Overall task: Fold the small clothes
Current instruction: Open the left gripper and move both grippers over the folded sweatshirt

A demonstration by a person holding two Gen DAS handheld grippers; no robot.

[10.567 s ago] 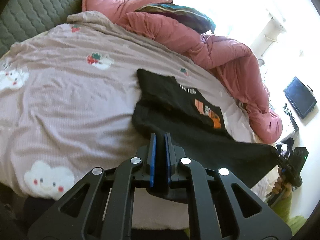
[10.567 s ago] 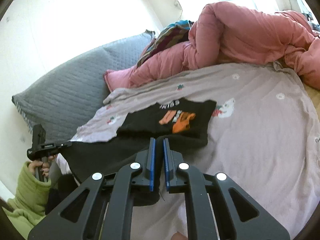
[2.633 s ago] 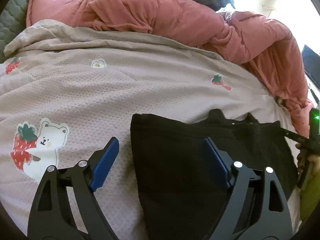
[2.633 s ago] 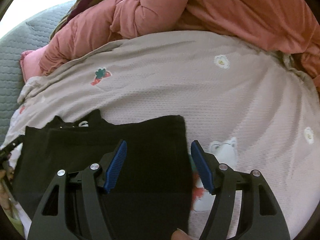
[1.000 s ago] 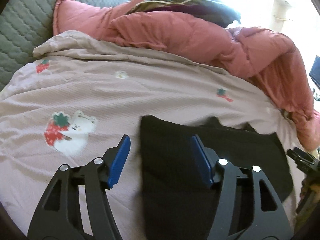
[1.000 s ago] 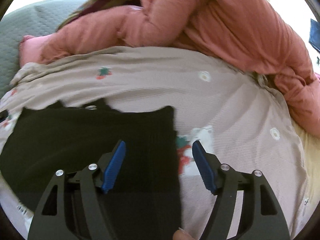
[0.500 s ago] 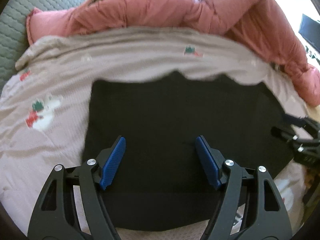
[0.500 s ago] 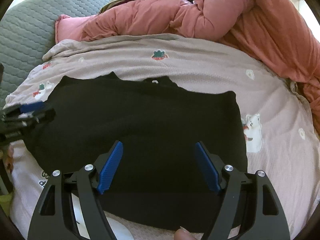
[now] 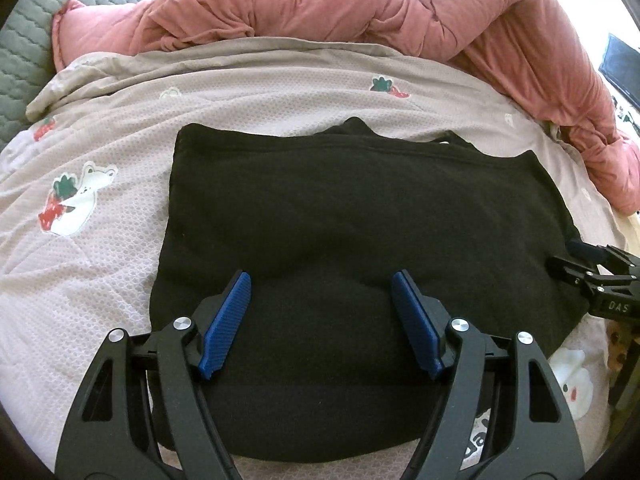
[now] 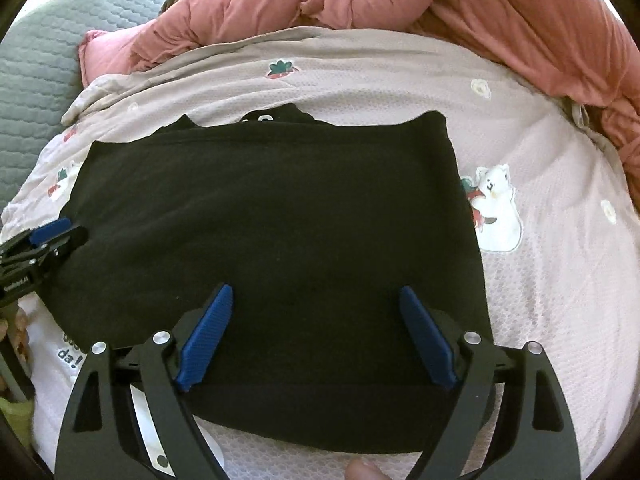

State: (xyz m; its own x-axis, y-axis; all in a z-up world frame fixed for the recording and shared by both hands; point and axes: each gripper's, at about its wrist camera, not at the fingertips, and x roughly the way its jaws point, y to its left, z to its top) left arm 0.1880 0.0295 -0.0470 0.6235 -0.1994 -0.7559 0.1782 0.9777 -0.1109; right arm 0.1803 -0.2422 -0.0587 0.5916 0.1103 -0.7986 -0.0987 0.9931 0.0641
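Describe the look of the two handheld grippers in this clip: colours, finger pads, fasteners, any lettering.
Both match: matte black frames with triangular cut-outs and round silver screw heads. The left gripper and the right gripper each carry two blue ribbed finger pads. Seen from the other camera, the right one shows white lettering "DAS" on its side; the left one's lettering is too small to read. No cables visible.

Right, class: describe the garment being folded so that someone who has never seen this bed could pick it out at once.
Start at the bed, covered by a pale sheet printed with bears and strawberries, with a pink quilt heaped along its far side. On the sheet in front of that quilt lies the black garment, folded into a flat block. It is the only dark, plain thing there.
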